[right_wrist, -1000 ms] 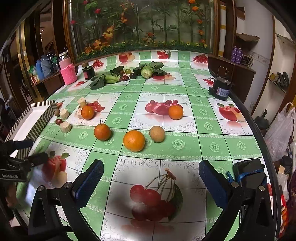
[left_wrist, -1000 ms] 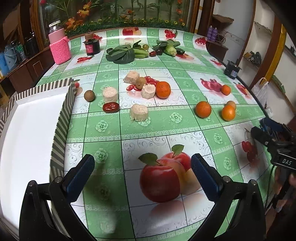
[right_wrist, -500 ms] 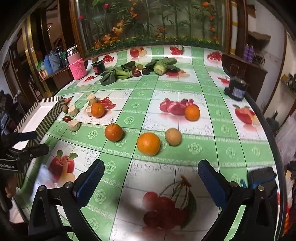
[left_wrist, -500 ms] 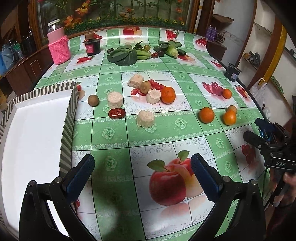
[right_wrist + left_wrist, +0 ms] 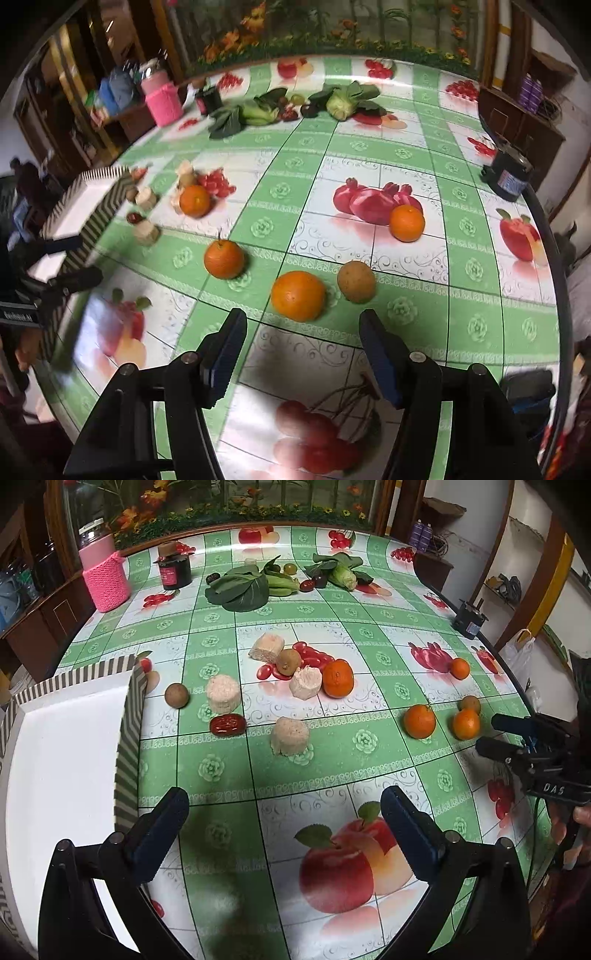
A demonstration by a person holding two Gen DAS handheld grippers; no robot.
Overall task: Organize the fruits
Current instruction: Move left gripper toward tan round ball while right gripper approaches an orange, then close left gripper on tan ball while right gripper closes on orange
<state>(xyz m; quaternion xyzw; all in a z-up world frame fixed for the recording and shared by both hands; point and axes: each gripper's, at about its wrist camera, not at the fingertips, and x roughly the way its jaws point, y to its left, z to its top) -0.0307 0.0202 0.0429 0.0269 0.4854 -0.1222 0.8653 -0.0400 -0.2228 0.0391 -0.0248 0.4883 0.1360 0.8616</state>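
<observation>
Progress: nothing sorted yet; the tray [image 5: 70, 746] at the surface's left edge holds no fruit.
Fruit: oranges [image 5: 298, 295] and the rest lie scattered mid-surface.
Right gripper [image 5: 303, 349]: tilted down, just short of an orange, fingers have just been closing, nothing between them.
Left gripper [image 5: 284, 830]: tilted down beside the tray, fingers wide apart, empty.

both grippers [image 5: 303, 332] have black frames, silver pivot screws and dark blue ribbed pads [image 5: 408, 834]; white "das" lettering marks one.
</observation>
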